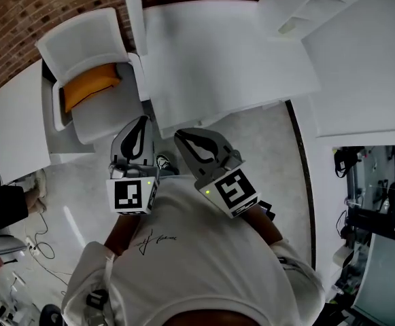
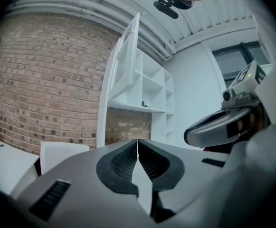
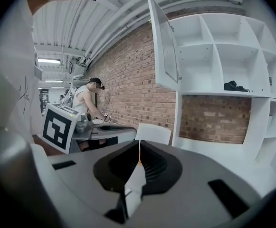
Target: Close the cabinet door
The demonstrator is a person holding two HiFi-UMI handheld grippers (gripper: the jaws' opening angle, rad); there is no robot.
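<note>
The white cabinet point(image 3: 223, 56) stands against a brick wall, its upper door point(image 3: 164, 46) swung wide open to the left of the shelves. In the left gripper view the same door point(image 2: 128, 56) juts out in front of the open compartments point(image 2: 152, 87). Seen from the head view, the door point(image 1: 132, 12) is edge-on beside the cabinet top point(image 1: 217, 53). My left gripper point(image 1: 141, 122) and right gripper point(image 1: 181, 136) are held side by side near my chest, some way short of the cabinet. Both are shut and empty, the left gripper point(image 2: 138, 141) and the right gripper point(image 3: 139, 144) with pads pressed together.
A white chair point(image 1: 88, 66) with an orange cushion point(image 1: 90, 83) stands left of the cabinet. A small dark object point(image 3: 233, 86) lies on a middle shelf. A person point(image 3: 88, 101) works at a table point(image 3: 104, 129) far along the wall. White desks flank the floor space.
</note>
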